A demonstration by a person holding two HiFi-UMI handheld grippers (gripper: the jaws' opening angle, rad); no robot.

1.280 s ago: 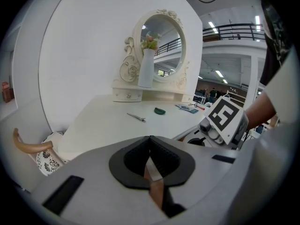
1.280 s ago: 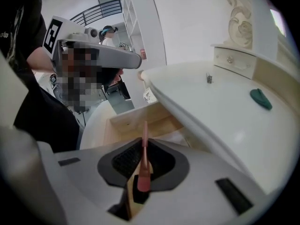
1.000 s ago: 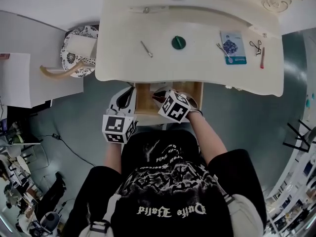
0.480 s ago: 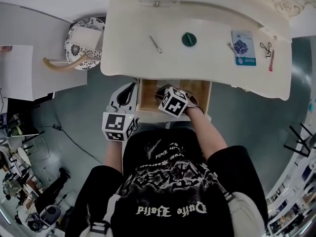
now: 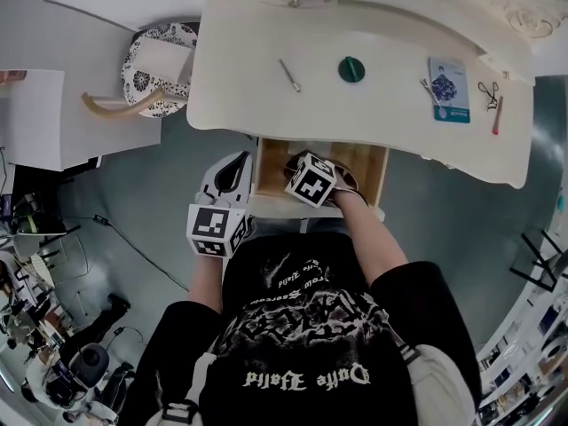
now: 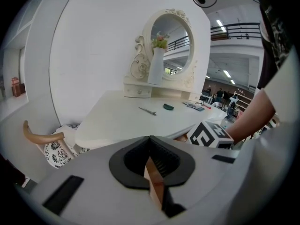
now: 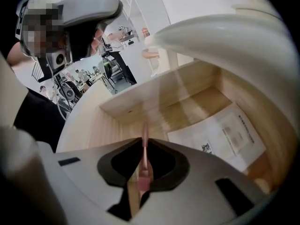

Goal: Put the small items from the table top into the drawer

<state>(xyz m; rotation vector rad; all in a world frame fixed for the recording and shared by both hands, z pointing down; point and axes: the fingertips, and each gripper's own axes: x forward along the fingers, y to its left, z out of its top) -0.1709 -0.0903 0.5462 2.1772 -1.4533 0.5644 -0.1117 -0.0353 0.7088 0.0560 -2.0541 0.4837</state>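
The dressing table's wooden drawer (image 5: pixel 366 161) stands pulled out below the table top (image 5: pixel 390 118). My right gripper (image 5: pixel 297 169) reaches into it, shut on a thin pink stick (image 7: pixel 145 146) that points along the jaws over the drawer floor (image 7: pixel 187 104). A printed sheet (image 7: pixel 225 137) lies in the drawer. On the table top lie a metal stick (image 5: pixel 289 74), a green round lid (image 5: pixel 351 69), a blue card packet (image 5: pixel 449 89), small scissors (image 5: pixel 487 91) and a red pen (image 5: pixel 498 114). My left gripper (image 5: pixel 238 162) hangs left of the drawer, shut and empty (image 6: pixel 150 142).
A stool with a patterned cushion (image 5: pixel 158 65) and a curved wooden back (image 5: pixel 106 109) stands left of the table. An oval mirror (image 6: pixel 171 46) and a white vase (image 6: pixel 156 67) stand at the table's back. The table edge overhangs the drawer.
The right gripper has moved a little further into the drawer with the pink stick still in it. The left gripper has stayed beside the drawer.
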